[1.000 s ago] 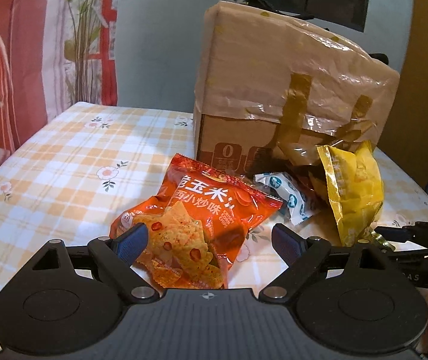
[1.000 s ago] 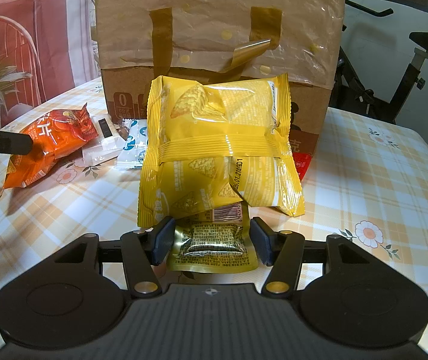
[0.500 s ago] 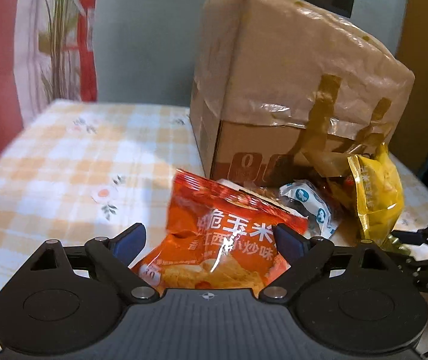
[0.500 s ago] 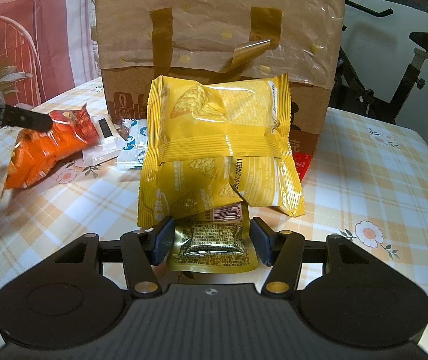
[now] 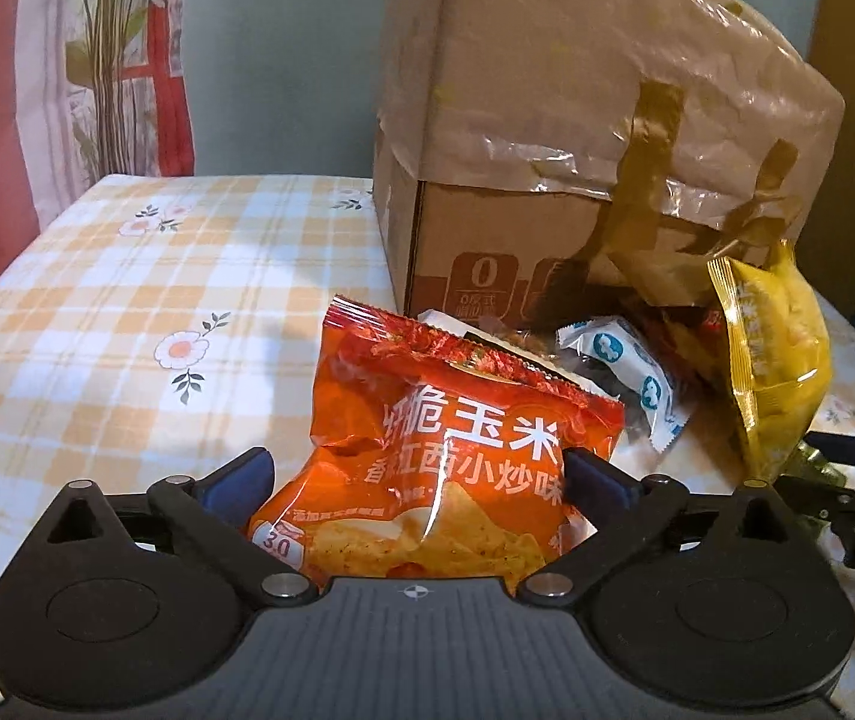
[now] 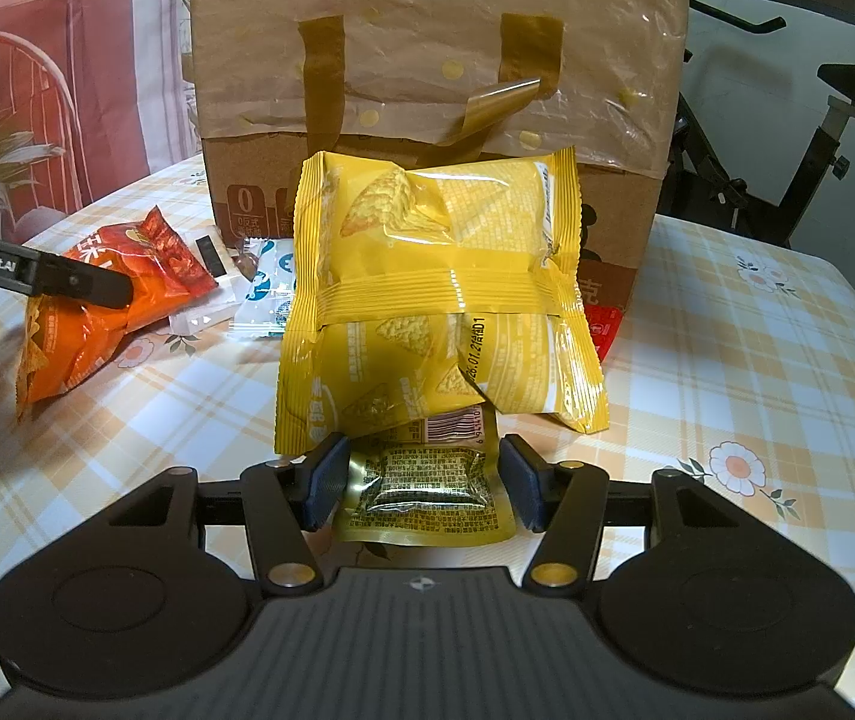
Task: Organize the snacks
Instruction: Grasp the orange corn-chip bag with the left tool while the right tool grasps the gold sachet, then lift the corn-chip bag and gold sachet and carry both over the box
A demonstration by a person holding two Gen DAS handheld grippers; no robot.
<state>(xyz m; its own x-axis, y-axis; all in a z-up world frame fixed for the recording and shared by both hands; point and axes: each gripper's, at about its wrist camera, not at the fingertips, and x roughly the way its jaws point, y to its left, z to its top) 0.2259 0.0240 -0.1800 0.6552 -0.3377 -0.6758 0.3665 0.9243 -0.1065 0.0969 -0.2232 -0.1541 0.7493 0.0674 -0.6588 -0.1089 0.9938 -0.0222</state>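
Left gripper (image 5: 418,480): closer to the orange chip bag (image 5: 445,468) than a second before; then short of it, now with the bag's lower half between the blue pads. Jaws widening, at their widest; pads beside the bag's sides, no squeeze on the foil visible. Bag itself tipped up off the checked tablecloth (image 5: 127,300), earlier flatter.

Right gripper (image 6: 424,480): unchanged. Jaws half apart around a small gold packet (image 6: 427,486); pads near its edges, contact not clear.

Yellow chip bag (image 6: 439,294): unmoved, propped against the cardboard box (image 6: 427,60), its lower edge over the gold packet's top.

Blue-and-white packets (image 5: 625,378): heaped at the box's foot, between the orange and yellow bags, just behind the orange one.

Exercise bike (image 6: 817,138): behind the table, right.
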